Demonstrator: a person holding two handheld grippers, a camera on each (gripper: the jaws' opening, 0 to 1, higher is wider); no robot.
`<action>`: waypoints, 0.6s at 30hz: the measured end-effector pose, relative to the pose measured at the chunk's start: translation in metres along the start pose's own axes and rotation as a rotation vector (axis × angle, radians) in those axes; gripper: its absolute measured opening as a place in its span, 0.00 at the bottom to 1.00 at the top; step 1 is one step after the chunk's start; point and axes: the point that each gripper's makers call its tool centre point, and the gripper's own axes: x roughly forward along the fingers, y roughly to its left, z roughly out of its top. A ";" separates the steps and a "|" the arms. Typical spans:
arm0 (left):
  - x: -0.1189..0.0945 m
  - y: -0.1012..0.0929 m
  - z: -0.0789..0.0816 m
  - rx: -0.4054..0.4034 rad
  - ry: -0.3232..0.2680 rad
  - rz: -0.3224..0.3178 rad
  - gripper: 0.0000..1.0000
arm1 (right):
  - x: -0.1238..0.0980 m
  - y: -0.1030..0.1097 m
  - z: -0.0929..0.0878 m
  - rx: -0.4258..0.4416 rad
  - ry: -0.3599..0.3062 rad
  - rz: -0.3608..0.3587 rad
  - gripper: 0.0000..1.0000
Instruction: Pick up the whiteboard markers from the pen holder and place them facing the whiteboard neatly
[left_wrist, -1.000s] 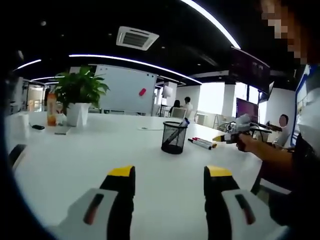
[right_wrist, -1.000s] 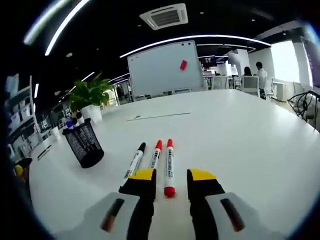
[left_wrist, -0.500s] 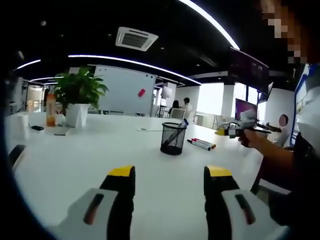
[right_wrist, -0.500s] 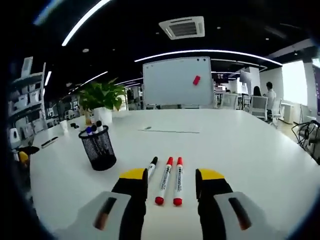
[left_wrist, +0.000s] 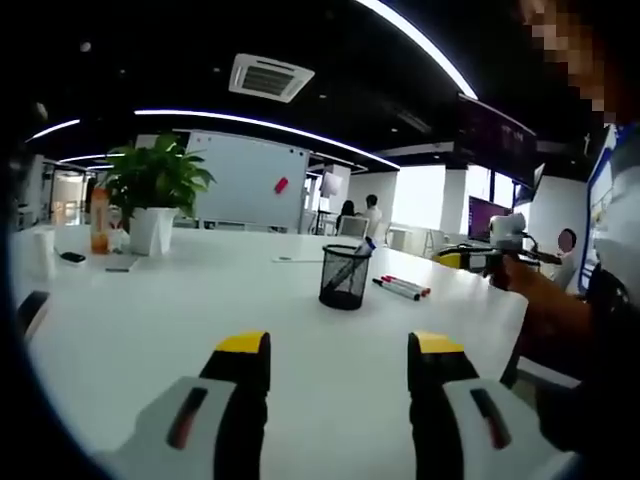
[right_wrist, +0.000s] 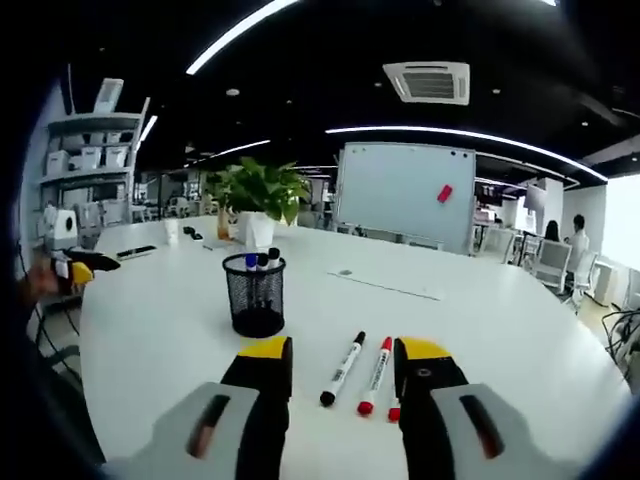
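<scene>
Just round black mesh pen holder

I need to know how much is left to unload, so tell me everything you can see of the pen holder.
The pen holder is a round black wire-mesh cup standing upright on the white table, left of the three laid-out markers and apart from them. Marker caps, one blue and others dark, poke above its rim. In the left gripper view it holds markers leaning right. Neither gripper touches it.

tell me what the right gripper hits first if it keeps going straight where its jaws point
Probably the markers: the red marker and the black marker lie on the table just ahead of the open right gripper. The pen holder stands off to the left. Depth is uncertain.
</scene>
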 end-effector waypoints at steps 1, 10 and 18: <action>0.000 0.000 0.000 -0.001 0.000 -0.001 0.57 | -0.001 0.000 0.003 -0.008 -0.007 -0.002 0.43; 0.001 -0.002 0.002 -0.003 -0.005 -0.006 0.59 | -0.008 0.021 0.034 -0.031 -0.071 0.064 0.47; 0.000 -0.002 0.001 -0.006 -0.004 -0.004 0.58 | -0.006 0.031 0.031 -0.056 -0.041 0.073 0.43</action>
